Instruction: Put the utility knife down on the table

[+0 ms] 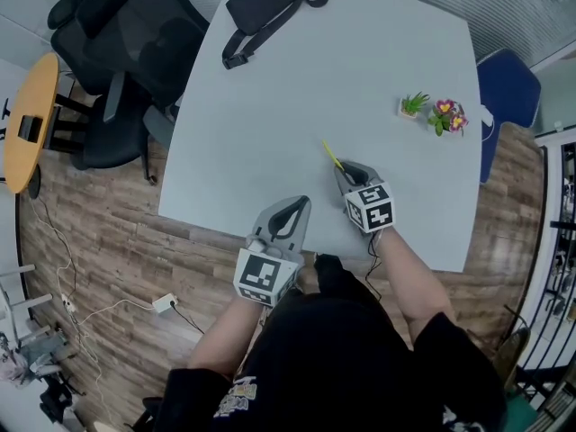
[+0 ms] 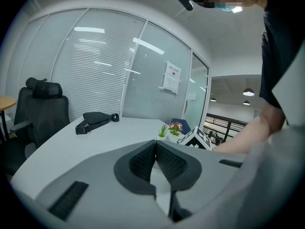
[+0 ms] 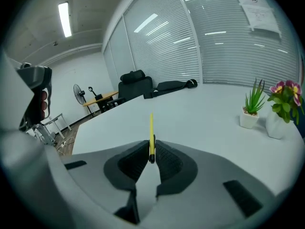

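Note:
A thin yellow utility knife point(image 1: 332, 154) sticks out forward from my right gripper point(image 1: 344, 168), which is shut on its rear end over the pale grey table point(image 1: 270, 115). In the right gripper view the knife point(image 3: 151, 135) stands edge-on between the two pads, pointing out over the table point(image 3: 200, 113). My left gripper point(image 1: 290, 209) rests near the table's front edge, to the left of the right one. Its jaws are shut, pads touching, with nothing between them point(image 2: 155, 152).
A black sling bag point(image 1: 268, 9) lies at the far end of the table. Two small potted plants point(image 1: 436, 112) stand at the right side. A black office chair point(image 1: 126, 52) and a round wooden table point(image 1: 29, 115) are off to the left.

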Available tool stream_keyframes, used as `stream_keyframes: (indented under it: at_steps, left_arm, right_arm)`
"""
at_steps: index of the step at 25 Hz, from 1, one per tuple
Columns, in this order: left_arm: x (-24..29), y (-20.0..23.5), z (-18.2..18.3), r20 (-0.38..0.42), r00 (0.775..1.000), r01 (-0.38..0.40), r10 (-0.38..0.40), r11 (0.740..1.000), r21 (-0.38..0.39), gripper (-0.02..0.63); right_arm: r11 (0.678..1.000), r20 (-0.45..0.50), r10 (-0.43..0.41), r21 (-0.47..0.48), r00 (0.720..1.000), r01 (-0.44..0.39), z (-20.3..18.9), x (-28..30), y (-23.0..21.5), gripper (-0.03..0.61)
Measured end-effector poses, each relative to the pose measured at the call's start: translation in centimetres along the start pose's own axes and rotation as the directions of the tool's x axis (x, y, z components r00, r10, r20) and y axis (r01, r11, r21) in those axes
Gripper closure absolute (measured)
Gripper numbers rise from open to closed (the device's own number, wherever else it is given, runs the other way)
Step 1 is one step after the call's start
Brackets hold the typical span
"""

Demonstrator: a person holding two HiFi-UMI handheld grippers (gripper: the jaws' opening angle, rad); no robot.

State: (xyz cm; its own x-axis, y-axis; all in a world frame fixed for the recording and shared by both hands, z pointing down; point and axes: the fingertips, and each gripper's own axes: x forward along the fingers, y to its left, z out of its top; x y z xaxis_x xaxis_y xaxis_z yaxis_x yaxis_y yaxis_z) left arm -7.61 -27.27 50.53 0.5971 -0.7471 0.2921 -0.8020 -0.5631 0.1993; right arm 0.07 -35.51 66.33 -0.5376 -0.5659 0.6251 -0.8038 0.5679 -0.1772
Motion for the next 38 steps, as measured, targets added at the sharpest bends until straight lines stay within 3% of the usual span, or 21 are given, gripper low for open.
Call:
stream_keyframes:
  at_steps: [9,18,38]
  left_arm:
    - [0.4,0.8,-0.8,-0.015,1.0,-0.012,0.012,1.0,-0.024,0.607]
    - [0.1,1.4,-0.7,-0.016,1.0,-0.02,0.02,1.0,-0.022,0.607]
    - [-2.5,1.0,-1.3,-0.021,0.999,-0.039,0.039,0.999,-0.02,0.607]
  right_arm:
    - [1.0,-0.122,-0.008,-0.024,0.992,0.005,-3.4,2.2,-0.5,0.526]
    - [0.998,-0.17,-0.034,-0.049,0.985,0.026,-4.6,2.9,-0.2,0.525]
    - [0.999,-0.124,-0.049,-0.012,0.991,0.048,-4.3,2.2,-0.5,0.476]
